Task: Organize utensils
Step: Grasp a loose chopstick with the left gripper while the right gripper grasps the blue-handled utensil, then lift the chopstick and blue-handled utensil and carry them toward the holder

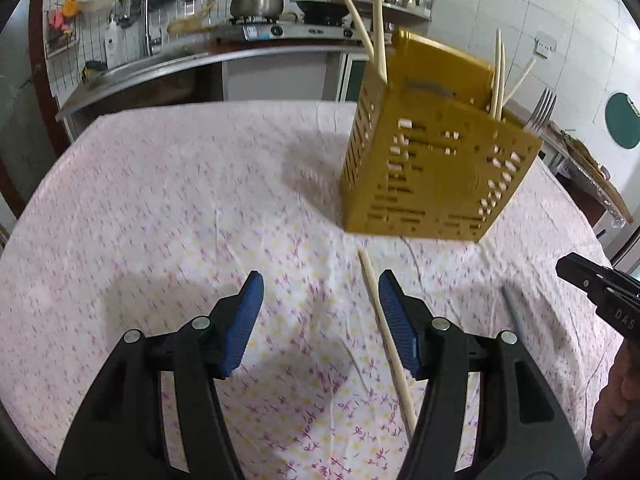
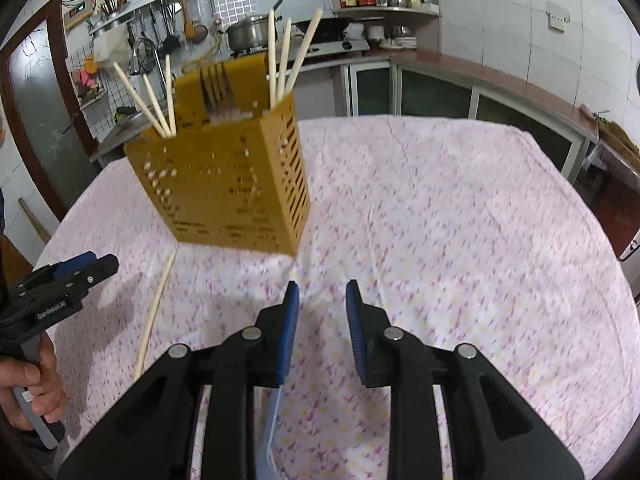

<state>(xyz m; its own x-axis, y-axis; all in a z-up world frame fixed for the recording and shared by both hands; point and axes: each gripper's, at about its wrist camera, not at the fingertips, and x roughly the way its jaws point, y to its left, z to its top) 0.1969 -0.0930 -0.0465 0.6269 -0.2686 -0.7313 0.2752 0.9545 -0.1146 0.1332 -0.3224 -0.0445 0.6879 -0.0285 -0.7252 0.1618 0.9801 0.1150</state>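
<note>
Between my left gripper's point(image 1: 320, 320) spread blue pads lies bare flowered tablecloth point(image 1: 160, 200); nothing is pinched. The loose chopstick point(image 1: 384, 328) runs just beside the right-hand pad, partly hidden behind it, so I should shift sideways until it sits between the pads, then come down and close near its middle so it won't swing. My right gripper point(image 2: 322, 320) also has its pads apart, though narrower, and empty; a grey-blue handle point(image 2: 270, 432) lies under its left finger, and I can't tell which utensil it is. Beyond both, the yellow slotted holder point(image 1: 436, 164) stands upright with chopsticks and a fork point(image 1: 543, 108) inside. I judge each piece should go in end-first, steeply.
</note>
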